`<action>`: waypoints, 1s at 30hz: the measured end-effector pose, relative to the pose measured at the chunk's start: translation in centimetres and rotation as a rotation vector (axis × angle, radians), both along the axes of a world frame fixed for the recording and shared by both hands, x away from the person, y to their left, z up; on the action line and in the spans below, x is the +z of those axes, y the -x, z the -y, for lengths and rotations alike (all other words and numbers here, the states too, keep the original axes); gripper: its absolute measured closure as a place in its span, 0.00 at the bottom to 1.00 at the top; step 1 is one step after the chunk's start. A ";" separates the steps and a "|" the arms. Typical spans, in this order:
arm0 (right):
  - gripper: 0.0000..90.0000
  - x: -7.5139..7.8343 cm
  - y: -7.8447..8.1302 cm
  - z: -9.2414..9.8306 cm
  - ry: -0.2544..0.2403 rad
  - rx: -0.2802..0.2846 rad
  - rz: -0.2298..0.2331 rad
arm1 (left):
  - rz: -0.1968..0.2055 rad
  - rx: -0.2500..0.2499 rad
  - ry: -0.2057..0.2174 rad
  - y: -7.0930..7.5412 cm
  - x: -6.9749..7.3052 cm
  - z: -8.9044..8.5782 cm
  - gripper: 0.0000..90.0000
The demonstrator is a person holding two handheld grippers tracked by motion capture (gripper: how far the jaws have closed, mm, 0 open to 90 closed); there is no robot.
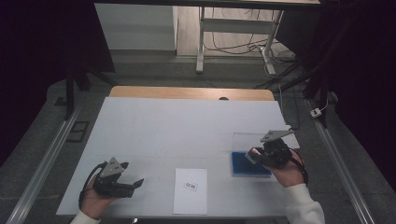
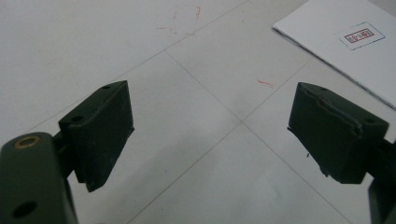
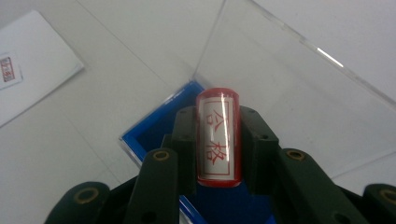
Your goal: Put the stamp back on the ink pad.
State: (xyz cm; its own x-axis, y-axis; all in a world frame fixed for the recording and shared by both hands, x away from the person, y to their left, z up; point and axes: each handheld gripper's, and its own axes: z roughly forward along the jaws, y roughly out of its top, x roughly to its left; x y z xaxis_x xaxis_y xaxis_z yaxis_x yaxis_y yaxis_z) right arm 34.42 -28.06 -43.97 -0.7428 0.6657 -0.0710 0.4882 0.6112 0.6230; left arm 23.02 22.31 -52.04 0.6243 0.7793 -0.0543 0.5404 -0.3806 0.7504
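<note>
My right gripper (image 3: 218, 140) is shut on a red-rimmed stamp (image 3: 218, 135) with red characters on its white label. It hangs over the blue ink pad (image 3: 154, 128) in a clear box with its lid (image 3: 289, 79) raised. In the high view the right gripper (image 1: 256, 156) and its stamp (image 1: 252, 155) sit over the blue pad (image 1: 247, 165) at the right. A white sheet (image 1: 190, 190) bearing a red stamp mark (image 1: 190, 186) lies near the front edge. My left gripper (image 1: 135, 184) rests at the front left, open, its pads (image 2: 100, 130) wide apart over bare table.
The white table (image 1: 187, 126) has thin pencil lines and faint red marks (image 2: 187, 18). The sheet's corner with its stamp mark (image 2: 364, 35) lies beyond the left gripper. Table legs and cables stand on the floor behind.
</note>
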 end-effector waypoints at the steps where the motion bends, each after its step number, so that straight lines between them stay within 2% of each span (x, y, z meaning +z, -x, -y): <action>1: 0.78 -0.1 -0.1 0.0 0.008 -0.002 -0.004 | 0.000 0.000 -0.001 0.0 0.0 0.0 0.15; 7: 0.78 -1.1 -0.5 0.0 0.066 -0.015 -0.025 | 0.001 -0.001 -0.002 0.0 0.0 0.0 0.15; 17: 0.78 -2.0 -1.0 0.0 0.122 -0.033 -0.036 | 0.000 0.002 -0.005 0.0 -0.1 0.1 0.15; 30: 0.77 -2.7 -1.2 -0.5 0.125 -0.012 -0.044 | -0.001 -0.001 -0.007 0.0 -0.1 0.1 0.15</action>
